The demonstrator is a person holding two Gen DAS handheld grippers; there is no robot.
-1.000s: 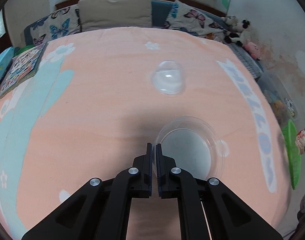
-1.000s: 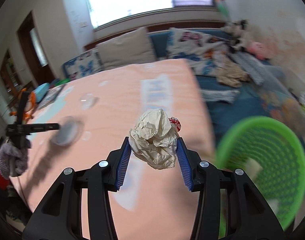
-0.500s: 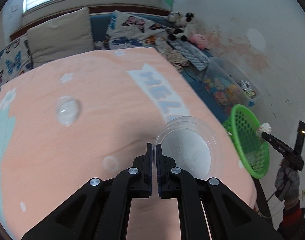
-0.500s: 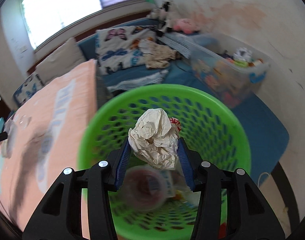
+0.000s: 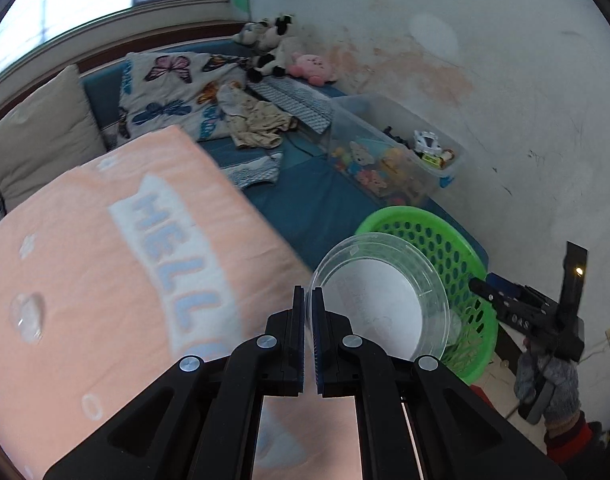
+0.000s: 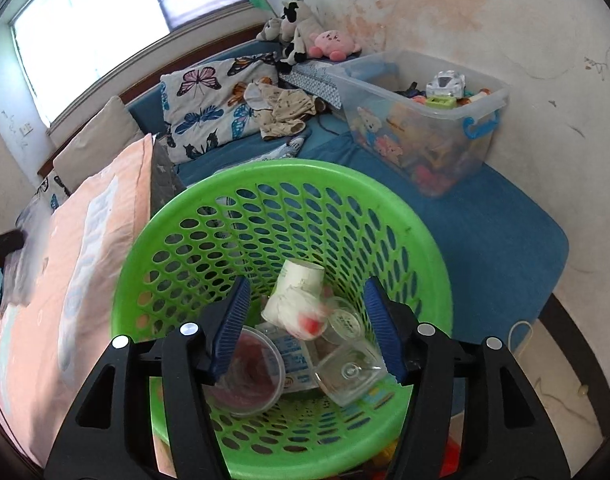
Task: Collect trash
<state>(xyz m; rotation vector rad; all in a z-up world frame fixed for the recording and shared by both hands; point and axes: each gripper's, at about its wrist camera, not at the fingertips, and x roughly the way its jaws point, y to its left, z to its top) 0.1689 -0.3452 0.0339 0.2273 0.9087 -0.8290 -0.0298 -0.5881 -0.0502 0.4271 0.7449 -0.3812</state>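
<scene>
right gripper [image 6: 307, 320]: over the green basket [image 6: 425, 236], jaws opening, nothing pressed between the blue pads [image 6: 379, 322] now. Job basically done on this side.
crumpled paper wad [image 6: 295, 310]: blurry, down among the junk in the basket, looks like a mid-drop landing.
basket contents: paper cup [image 6: 301, 276], clear plastic cup [image 6: 351, 372], round tub with a reddish bottom [image 6: 251, 368], some printed wrapper. Filling up nicely.
left gripper [image 5: 308, 304]: pinched tight on the rim of a clear plastic bowl [image 5: 379, 300], bowl carried out to the right of the fingers, hanging past the edge of the peach blanket [image 5: 105, 264] with the basket just behind it.
step in hand: probably drop-off time. Right side letting go, left side bringing the bowl in.
next move: get the right one out of the way, centre the bowl over the basket mouth, then open up. Bowl is wide and light, so a release too close to the rim could bounce it out onto the floor.
still left: small clear lid [image 5: 25, 316] sitting on the blanket, well apart from everything else. Likely the next pickup.
</scene>
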